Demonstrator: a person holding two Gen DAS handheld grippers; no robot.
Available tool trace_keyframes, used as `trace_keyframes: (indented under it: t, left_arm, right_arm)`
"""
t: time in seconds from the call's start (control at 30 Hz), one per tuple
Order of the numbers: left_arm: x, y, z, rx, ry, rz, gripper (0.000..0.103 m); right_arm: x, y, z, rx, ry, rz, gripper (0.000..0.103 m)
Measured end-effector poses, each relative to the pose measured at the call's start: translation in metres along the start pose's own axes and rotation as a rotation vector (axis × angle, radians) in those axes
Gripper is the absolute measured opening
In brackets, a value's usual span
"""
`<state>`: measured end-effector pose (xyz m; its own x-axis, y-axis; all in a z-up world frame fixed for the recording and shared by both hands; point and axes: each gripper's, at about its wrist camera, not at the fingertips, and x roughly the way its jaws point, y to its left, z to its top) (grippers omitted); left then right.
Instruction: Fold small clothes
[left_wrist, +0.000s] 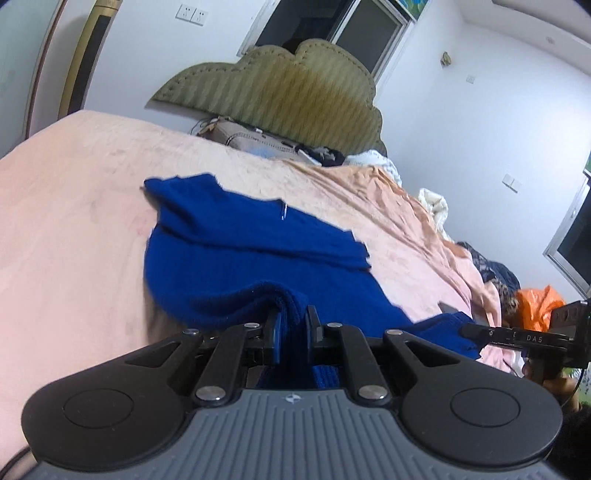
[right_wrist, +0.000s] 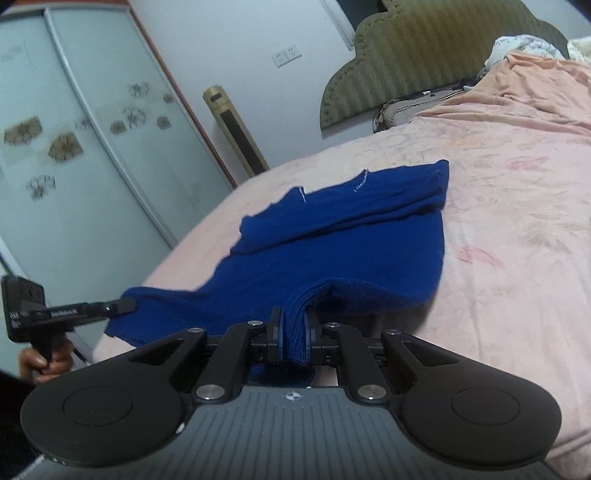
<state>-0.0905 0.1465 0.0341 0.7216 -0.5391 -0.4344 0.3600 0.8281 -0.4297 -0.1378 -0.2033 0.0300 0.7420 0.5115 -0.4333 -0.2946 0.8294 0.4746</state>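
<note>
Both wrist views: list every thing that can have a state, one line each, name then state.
Blue knitted garment: partly folded, near hem lifted off the bed, far part lying flat.
Left gripper: jaws shut on the garment's near hem.
Right gripper: jaws shut on the same hem, further along.
Pink bedspread: spread over the bed, wrinkled toward the headboard.
Orange plastic bag: crumpled, beside the bed.
</note>
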Motion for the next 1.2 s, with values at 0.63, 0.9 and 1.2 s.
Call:
trace_keyframes:
  t: [0.63,0.9,1.2]
  left_arm:
    - [0.151,0.024,0.128,0.070,-0.037,0.157,0.012]
    - [0.208,0.049,0.151,0.046,-0.003,0.223,0.012]
    - [0.276,0.076,0.172,0.063,0.047,0.319,0.013]
  right_arm:
    - [0.118,-0.069,0.120,0.195,-0.205,-0.082,0.014]
    - [0.180,-0.107,0.152,0.254,-0.166,-0.112,0.014]
    - [0.259,-0.140,0.180,0.300,-0.095,-0.158,0.014]
